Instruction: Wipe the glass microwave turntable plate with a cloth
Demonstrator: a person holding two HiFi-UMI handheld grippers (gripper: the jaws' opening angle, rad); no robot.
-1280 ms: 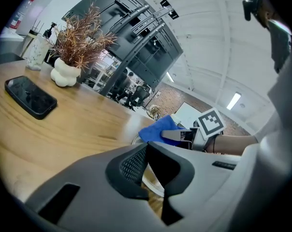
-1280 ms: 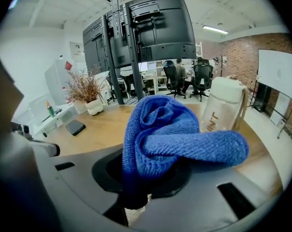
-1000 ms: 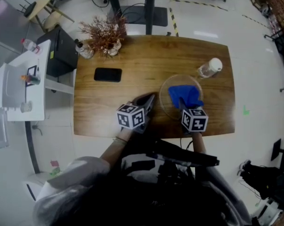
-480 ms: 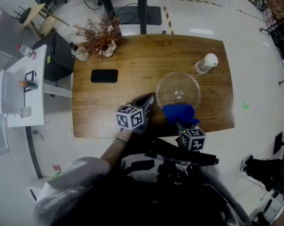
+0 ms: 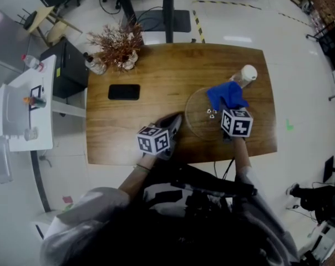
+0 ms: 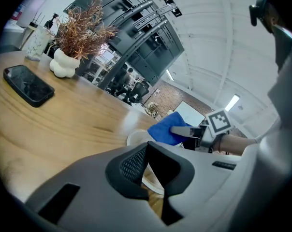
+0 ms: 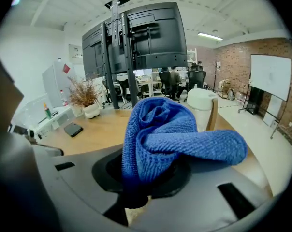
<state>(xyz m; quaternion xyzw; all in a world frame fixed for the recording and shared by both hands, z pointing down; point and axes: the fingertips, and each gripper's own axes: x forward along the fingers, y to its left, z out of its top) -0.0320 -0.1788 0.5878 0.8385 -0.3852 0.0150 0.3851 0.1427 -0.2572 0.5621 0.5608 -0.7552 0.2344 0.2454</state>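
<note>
The only print in sight was the black-and-white square marker pattern on each gripper's cube; a red label on a white stand in the right gripper view was too small to read. The glass turntable plate point(image 5: 197, 122) lay flat on the wooden table point(image 5: 151, 73), with three small nubs at its centre.

The right gripper point(image 7: 136, 195) was clenched on a bunched blue cloth point(image 7: 160, 129), which sat over the plate's far right rim. No view showed whether the cloth touched the glass. The left gripper point(image 5: 176, 119) lay on the table just left of the plate, its jaws pressed together with nothing between them.

Just beyond the plate's far right edge stood a clear bottle with a white cap point(image 5: 244, 75). A black phone point(image 5: 123, 92) lay face up well to the plate's left, and a dried plant in a white vase point(image 5: 117, 44) stood further off, beyond the phone.

Only the head view gave the plate's full round outline. The left gripper view caught just its near rim under the cloth. The right gripper view hid the plate behind the cloth, but alone showed a whiteboard point(image 7: 269, 76) on a brick wall
</note>
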